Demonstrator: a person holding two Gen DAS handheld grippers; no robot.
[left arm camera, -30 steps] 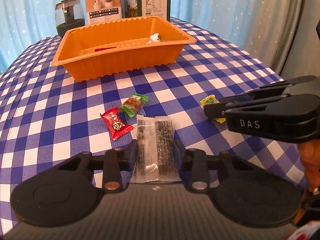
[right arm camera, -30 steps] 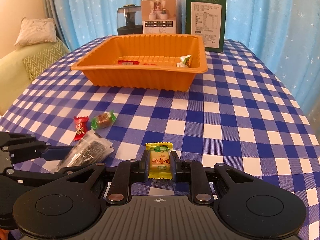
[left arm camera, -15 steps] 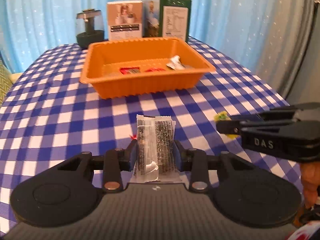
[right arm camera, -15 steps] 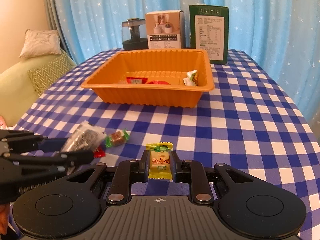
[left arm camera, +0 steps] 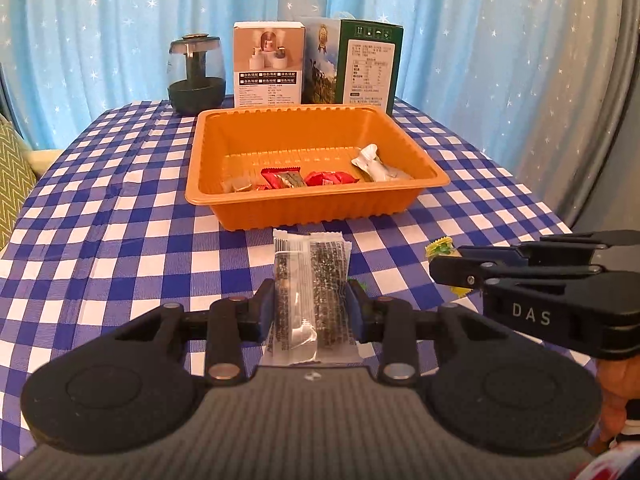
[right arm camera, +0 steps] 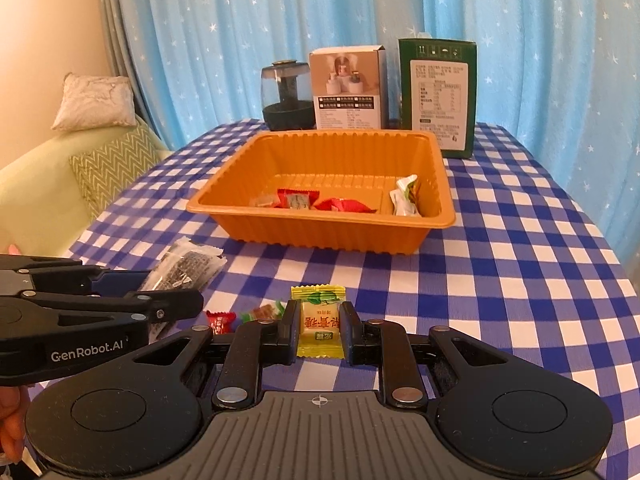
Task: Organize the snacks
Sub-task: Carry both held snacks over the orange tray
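Note:
My left gripper [left arm camera: 311, 308] is shut on a clear packet of dark seaweed snack [left arm camera: 310, 280], held above the table in front of the orange tray [left arm camera: 312, 210]. My right gripper [right arm camera: 319, 330] is shut on a yellow candy [right arm camera: 319, 326], also lifted. The tray [right arm camera: 320, 232] holds red candies [right arm camera: 298, 201] and a white-green packet [right arm camera: 404, 200]. A red candy [right arm camera: 219, 320] and a green-ended candy [right arm camera: 264, 312] lie on the table under the grippers. Each gripper shows in the other's view: the right one [left arm camera: 440, 264], the left one [right arm camera: 176, 296].
A dark glass jar [left arm camera: 196, 74], a white box [left arm camera: 267, 64] and a green box [left arm camera: 368, 64] stand behind the tray. The table has a blue-white checked cloth [right arm camera: 520, 280]. A sofa with cushions [right arm camera: 96, 152] is to the left. Blue curtains hang behind.
Both grippers have risen from the table with their snacks and moved toward the tray. The loose red and green candies have stayed on the cloth.

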